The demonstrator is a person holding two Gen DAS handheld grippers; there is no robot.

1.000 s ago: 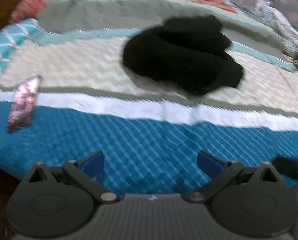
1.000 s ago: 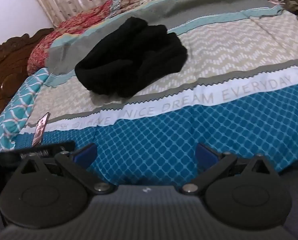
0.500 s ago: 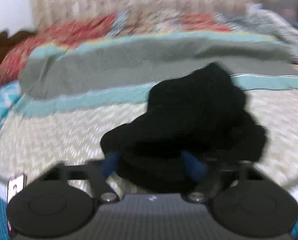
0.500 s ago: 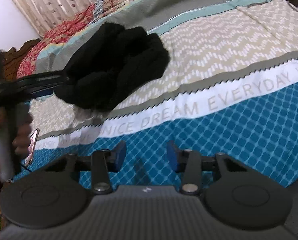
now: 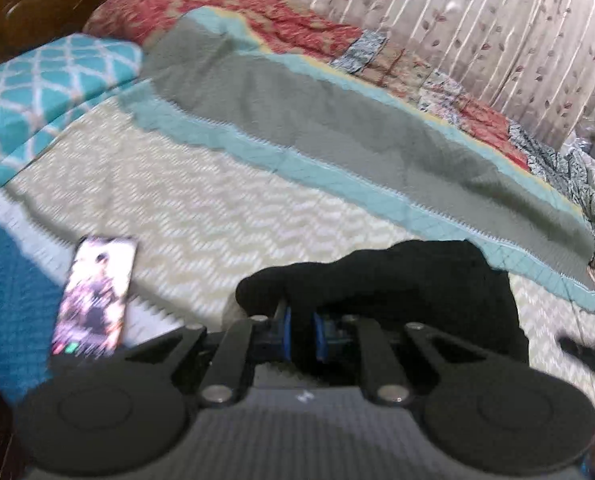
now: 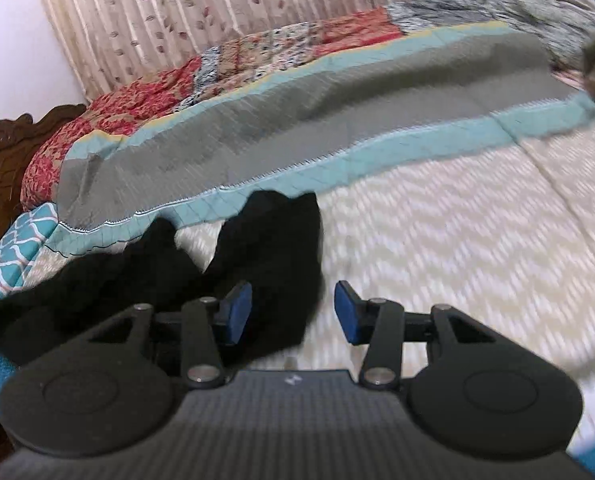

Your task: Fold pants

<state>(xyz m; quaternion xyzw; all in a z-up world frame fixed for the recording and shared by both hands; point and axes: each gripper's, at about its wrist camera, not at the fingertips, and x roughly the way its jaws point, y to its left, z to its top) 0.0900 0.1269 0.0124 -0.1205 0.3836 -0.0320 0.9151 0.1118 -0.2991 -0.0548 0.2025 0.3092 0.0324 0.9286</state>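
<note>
The black pants (image 5: 417, 280) lie bunched on the cream zigzag band of the bedspread (image 5: 201, 216). My left gripper (image 5: 302, 334) is shut on a fold of the pants at their near left edge, blue pads pinching the cloth. In the right wrist view the pants (image 6: 269, 248) spread to the left and under my right gripper (image 6: 293, 312). That gripper is open, its left pad over the black cloth and its right pad over the cream bedspread (image 6: 457, 240). Both views are blurred by motion.
A phone (image 5: 95, 300) with a lit screen lies on the bedspread left of the pants. A teal patterned pillow (image 5: 37, 92) and a wooden headboard (image 6: 1, 160) are at the left. A grey and teal quilt band (image 5: 337, 128) and a curtain (image 6: 217, 12) lie beyond.
Both grippers moved forward from the blue front band to the pants. My left gripper closed on the cloth. My right gripper narrowed, then widened again at the pants' right edge.
</note>
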